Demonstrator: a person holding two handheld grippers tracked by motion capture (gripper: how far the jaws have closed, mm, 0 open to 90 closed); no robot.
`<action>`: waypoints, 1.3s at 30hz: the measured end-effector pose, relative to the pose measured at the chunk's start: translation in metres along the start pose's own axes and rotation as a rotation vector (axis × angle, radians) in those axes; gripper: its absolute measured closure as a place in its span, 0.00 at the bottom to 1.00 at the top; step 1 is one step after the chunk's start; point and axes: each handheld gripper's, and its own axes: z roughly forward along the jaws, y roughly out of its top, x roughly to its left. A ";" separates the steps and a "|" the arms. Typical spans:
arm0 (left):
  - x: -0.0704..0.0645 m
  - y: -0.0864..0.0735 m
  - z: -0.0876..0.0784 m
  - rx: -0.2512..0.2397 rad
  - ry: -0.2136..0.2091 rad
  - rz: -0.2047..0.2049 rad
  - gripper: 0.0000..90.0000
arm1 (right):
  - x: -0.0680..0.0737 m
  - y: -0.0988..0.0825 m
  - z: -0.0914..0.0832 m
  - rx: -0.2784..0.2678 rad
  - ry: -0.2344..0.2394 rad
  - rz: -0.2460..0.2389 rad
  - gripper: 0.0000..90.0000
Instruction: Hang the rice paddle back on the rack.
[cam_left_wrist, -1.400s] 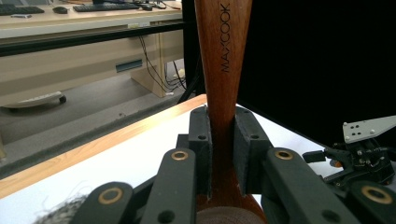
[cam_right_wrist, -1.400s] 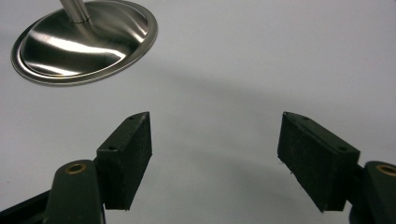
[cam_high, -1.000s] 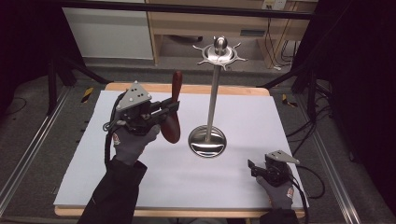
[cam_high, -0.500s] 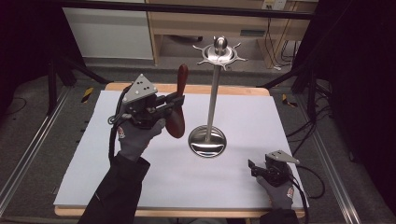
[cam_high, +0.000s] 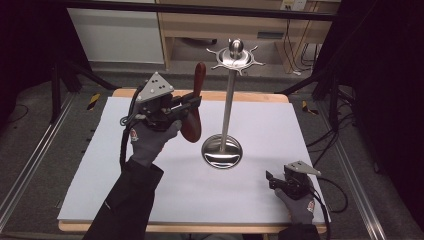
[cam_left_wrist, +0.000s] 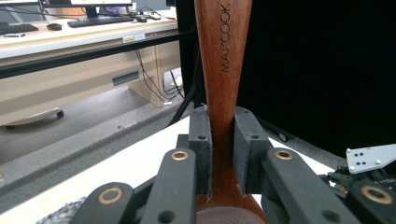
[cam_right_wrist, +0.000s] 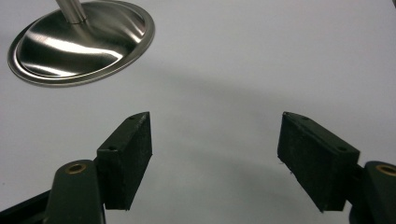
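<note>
Left gripper (cam_high: 192, 102): jaws clamped on the neck of a wooden spoon (cam_high: 195, 105) marked MAXCOOK, held upright above the white table (cam_high: 150, 190), just left of the steel utensil stand (cam_high: 227, 100). Spoon's bowl partly hidden behind the hand. Right gripper (cam_high: 270, 179): jaws spread, empty, low over the table's near right.

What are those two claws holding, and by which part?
The left claw grips a wooden spoon by the narrow neck of its handle. The right claw is open, holding nothing.
</note>
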 end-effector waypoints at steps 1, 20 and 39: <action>0.000 0.001 0.001 0.004 0.000 0.001 0.87 | 0.000 0.000 0.001 -0.003 -0.005 -0.007 0.29; 0.001 0.006 0.017 0.031 0.004 0.010 0.87 | -0.001 0.000 0.000 -0.005 -0.002 -0.004 0.29; -0.002 0.006 0.032 0.043 0.000 0.009 0.87 | 0.000 0.000 0.001 -0.004 0.001 -0.001 0.29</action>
